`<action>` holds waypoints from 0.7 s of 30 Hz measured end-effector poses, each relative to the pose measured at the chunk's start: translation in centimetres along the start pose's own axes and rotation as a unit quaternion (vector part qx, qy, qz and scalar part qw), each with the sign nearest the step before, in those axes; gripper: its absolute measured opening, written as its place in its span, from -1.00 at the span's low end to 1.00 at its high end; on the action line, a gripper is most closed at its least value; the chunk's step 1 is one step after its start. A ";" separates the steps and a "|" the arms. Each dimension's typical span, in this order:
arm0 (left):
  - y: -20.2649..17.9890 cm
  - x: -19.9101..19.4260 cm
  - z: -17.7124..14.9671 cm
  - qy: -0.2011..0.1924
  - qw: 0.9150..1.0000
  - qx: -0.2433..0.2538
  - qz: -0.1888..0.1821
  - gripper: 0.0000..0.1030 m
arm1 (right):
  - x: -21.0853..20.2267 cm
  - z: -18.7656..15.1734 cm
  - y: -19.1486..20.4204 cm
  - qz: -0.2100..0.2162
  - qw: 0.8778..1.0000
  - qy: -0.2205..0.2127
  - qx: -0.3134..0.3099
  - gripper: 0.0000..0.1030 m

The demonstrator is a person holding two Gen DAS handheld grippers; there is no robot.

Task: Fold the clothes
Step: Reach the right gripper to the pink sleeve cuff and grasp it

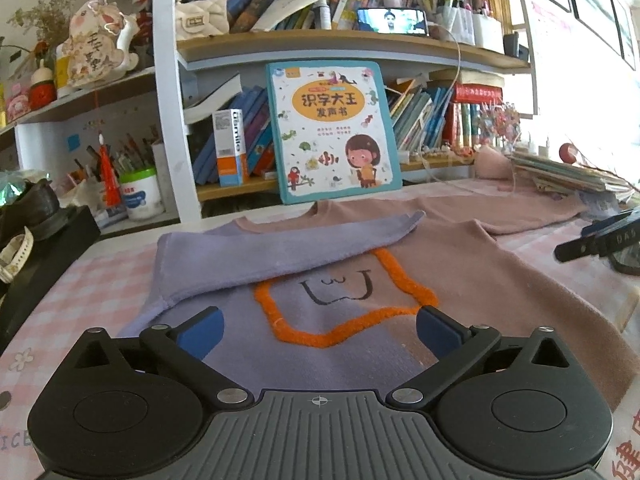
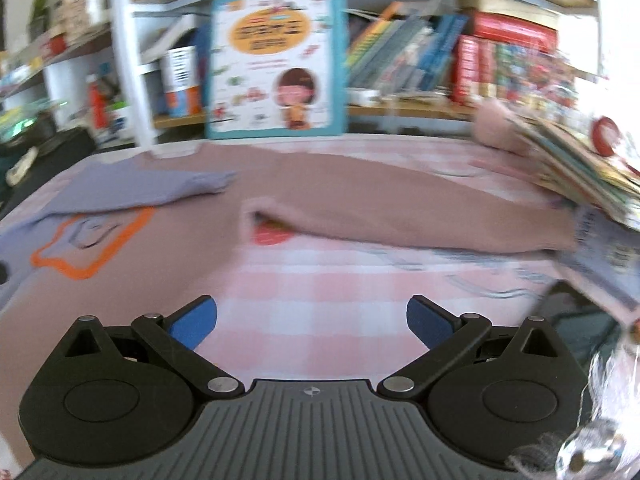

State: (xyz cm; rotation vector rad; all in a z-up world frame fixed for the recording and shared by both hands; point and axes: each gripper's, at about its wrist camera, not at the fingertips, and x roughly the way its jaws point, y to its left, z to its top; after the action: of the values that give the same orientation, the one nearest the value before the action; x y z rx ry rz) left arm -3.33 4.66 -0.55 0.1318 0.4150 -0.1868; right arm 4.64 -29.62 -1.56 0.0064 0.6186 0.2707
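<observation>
Nearest, the left gripper (image 1: 318, 330) was held with its jaws spread wide and nothing between them, low over the front of the sweater (image 1: 360, 344), just short of the orange outline patch (image 1: 348, 300). The right gripper (image 2: 312, 320) was likewise released and empty, over bare pink checked tablecloth (image 2: 320, 280); its view was smeared by motion.

The sweater was laid flat on the tablecloth, half lilac and half dusty pink. In the left wrist view its hem lay at 6 o'clock and its neckline (image 1: 320, 210) at 12, so the body's long axis ran near to far. The lilac sleeve (image 1: 280, 248) was already folded across the chest, pointing toward 2 o'clock. The pink sleeve (image 2: 420, 216) was stretched out toward 3 o'clock, its far end near a stack of books (image 2: 580, 172).

Judged from this, the pink sleeve was next: it would best be pinched near the cuff, lifted only slightly, and laid across the chest to mirror the lilac one, without the body being dragged.
</observation>
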 end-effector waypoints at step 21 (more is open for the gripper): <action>-0.6 0.7 0.0 0.021 1.000 0.019 0.000 1.00 | 1.4 5.1 -14.2 -0.075 0.990 0.046 0.110 0.28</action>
State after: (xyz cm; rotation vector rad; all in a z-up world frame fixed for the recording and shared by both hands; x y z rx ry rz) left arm -2.85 3.92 -0.84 0.1740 0.4524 -0.1919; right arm 12.19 -42.55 0.60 0.1603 0.7337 0.0571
